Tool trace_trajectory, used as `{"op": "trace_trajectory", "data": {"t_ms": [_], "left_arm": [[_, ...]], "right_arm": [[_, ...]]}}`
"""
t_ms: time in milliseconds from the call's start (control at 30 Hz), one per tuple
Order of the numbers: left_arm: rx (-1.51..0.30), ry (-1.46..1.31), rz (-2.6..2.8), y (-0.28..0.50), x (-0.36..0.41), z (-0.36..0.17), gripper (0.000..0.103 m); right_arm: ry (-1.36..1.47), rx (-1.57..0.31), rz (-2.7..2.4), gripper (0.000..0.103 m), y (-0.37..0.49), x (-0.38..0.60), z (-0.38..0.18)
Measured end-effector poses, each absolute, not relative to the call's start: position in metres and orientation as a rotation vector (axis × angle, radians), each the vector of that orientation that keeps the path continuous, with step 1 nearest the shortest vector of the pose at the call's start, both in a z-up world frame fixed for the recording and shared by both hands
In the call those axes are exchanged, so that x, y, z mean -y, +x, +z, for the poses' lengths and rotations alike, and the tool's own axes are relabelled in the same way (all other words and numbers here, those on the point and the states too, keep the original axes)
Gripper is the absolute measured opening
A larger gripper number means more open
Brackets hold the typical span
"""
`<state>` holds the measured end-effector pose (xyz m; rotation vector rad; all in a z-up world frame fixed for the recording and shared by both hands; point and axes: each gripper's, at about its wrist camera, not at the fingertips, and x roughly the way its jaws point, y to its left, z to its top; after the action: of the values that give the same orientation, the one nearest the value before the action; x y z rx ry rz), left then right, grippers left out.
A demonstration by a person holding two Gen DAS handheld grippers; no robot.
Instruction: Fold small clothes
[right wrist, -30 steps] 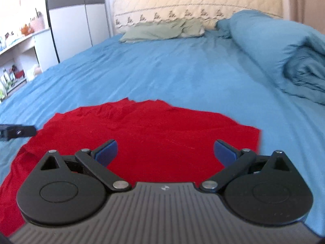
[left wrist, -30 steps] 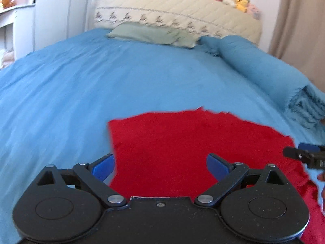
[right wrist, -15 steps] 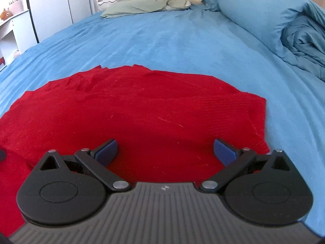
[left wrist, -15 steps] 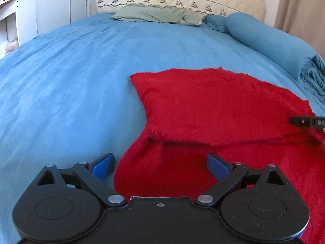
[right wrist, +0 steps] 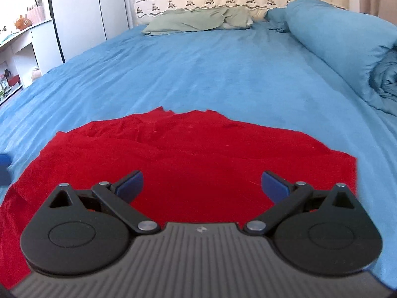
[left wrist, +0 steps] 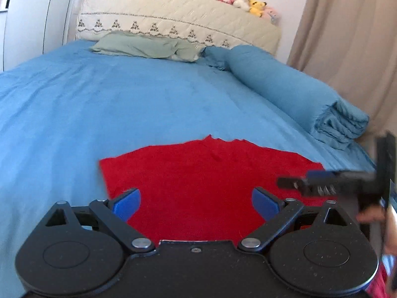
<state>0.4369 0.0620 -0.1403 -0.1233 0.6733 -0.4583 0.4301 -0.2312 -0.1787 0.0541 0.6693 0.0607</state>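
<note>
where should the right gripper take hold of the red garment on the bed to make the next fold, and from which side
Probably the near-right corner of the red garment, where its edge lies flat on the blue bedsheet. Bring the open right gripper in low from the right, one finger sliding under the edge. The middle is flat cloth and offers no edge to pinch.

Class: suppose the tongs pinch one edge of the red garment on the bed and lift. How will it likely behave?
The red garment will probably drape limply, since it already lies rumpled on the blue bedsheet. It looks thin and likely light. Its knit-like surface should grip rather than slip.
</note>
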Motion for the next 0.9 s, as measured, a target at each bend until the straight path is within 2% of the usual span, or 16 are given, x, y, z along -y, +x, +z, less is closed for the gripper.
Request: {"op": "trace_trajectory", "data": {"t_ms": [167,367,533,667,900], "left_arm": [[-0.827,-0.208,-0.389,0.479,-0.066,-0.183,0.097],[-0.783,-0.167,-0.373,0.446,-0.066,-0.171,0.099],[-0.843,-0.090,-0.324,0.426,-0.070,-0.187,0.101],[-0.839,-0.138,-0.322,0.394,-0.083,-0.154,0.101],[-0.842,-0.073,-0.275,0.292,-0.138,-0.095,0.101]], "right_arm": [[0.030,-0.705,0.050,0.103,0.431,0.228,-0.196],[0.046,-0.664,0.032,0.103,0.394,0.244,-0.202],[0.107,-0.669,0.000,0.103,0.358,0.273,-0.213],[0.095,-0.651,-0.017,0.103,0.316,0.285,-0.180],[0.043,-0.640,-0.058,0.103,0.202,0.316,-0.104]]}}
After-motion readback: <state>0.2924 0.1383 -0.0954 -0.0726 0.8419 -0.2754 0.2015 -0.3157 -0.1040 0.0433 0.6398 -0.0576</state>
